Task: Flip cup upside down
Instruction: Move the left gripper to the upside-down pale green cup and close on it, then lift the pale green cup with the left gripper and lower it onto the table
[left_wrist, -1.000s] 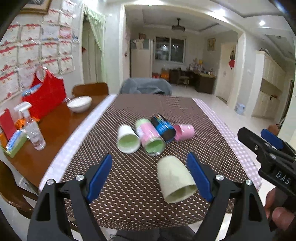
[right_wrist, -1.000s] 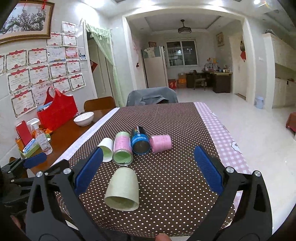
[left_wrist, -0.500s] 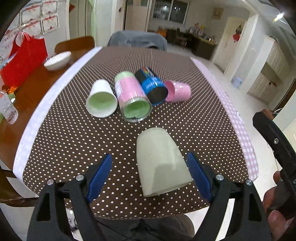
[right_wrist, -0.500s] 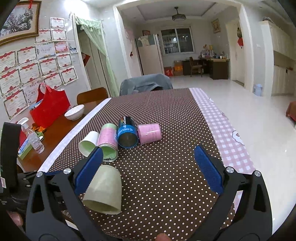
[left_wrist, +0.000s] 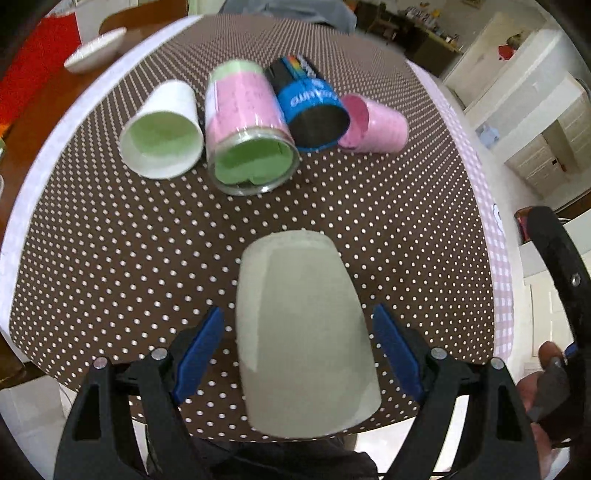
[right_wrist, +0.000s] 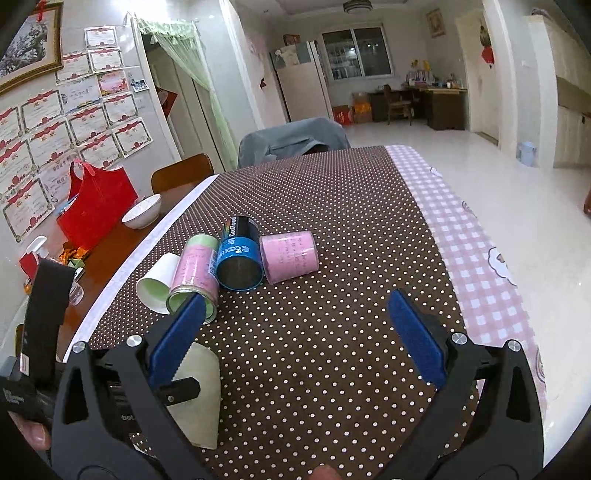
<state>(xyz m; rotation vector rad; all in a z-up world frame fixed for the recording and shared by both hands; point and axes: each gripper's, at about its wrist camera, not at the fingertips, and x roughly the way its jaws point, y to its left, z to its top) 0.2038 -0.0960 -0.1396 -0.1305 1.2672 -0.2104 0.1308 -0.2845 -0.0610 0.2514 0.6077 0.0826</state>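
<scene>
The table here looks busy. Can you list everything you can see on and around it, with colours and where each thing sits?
pale green cup: 1, lying on its side at the near table edge, between the left jaws, gaps both sides
white cup: 1, green inside, on its side, left end of the row
pink-and-green canister: 1, on its side, beside the white cup
blue-and-black can: 1, on its side, next in the row
pink cup: 1, on its side, right end
tablecloth: 1, brown with white dots
white bowl: 1, on bare wood at left
red bag: 1, behind the bowl
left gripper: black with blue pads, open
right gripper: same, open, holding nothing
</scene>
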